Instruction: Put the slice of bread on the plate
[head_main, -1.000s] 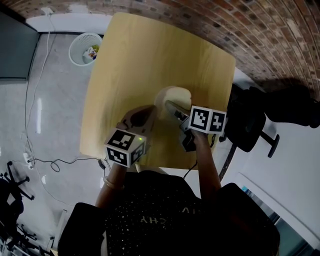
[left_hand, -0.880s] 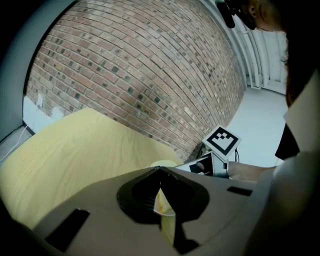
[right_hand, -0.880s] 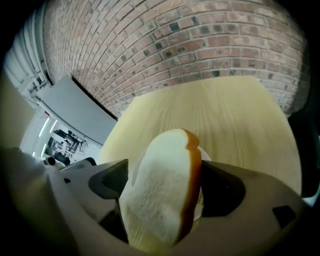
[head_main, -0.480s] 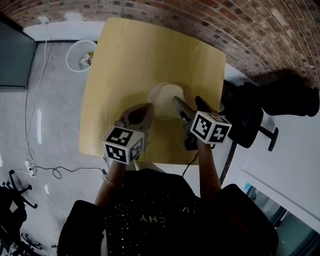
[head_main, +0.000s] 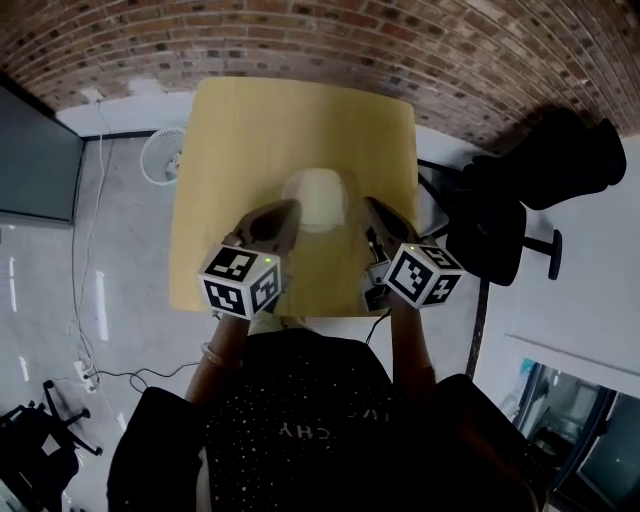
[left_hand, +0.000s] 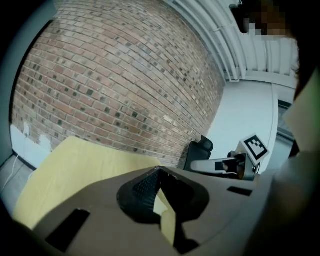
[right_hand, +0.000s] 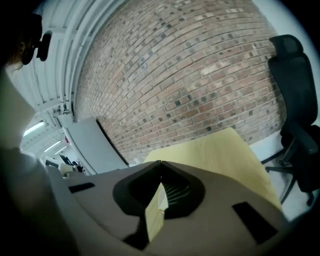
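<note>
A pale round plate (head_main: 315, 199) lies in the middle of the yellow table (head_main: 240, 130). Something pale lies on it, probably the bread slice, but I cannot tell the two apart. My left gripper (head_main: 290, 208) hovers just left of the plate, and its jaws meet at the tip (left_hand: 156, 171) with nothing between them. My right gripper (head_main: 371, 204) hovers just right of the plate, jaws also closed and empty (right_hand: 159, 163). Both gripper views look over the table at the brick wall, so the plate is hidden in them.
A black office chair (head_main: 500, 230) stands close to the table's right edge. A white waste basket (head_main: 165, 155) sits on the floor at the left. A brick wall (head_main: 400, 50) runs behind the table. Cables lie on the floor at lower left.
Both grippers have risen and drawn back from the plate. The right gripper's jaws, open beside the plate before, are shut now. The plate stays where it was.
</note>
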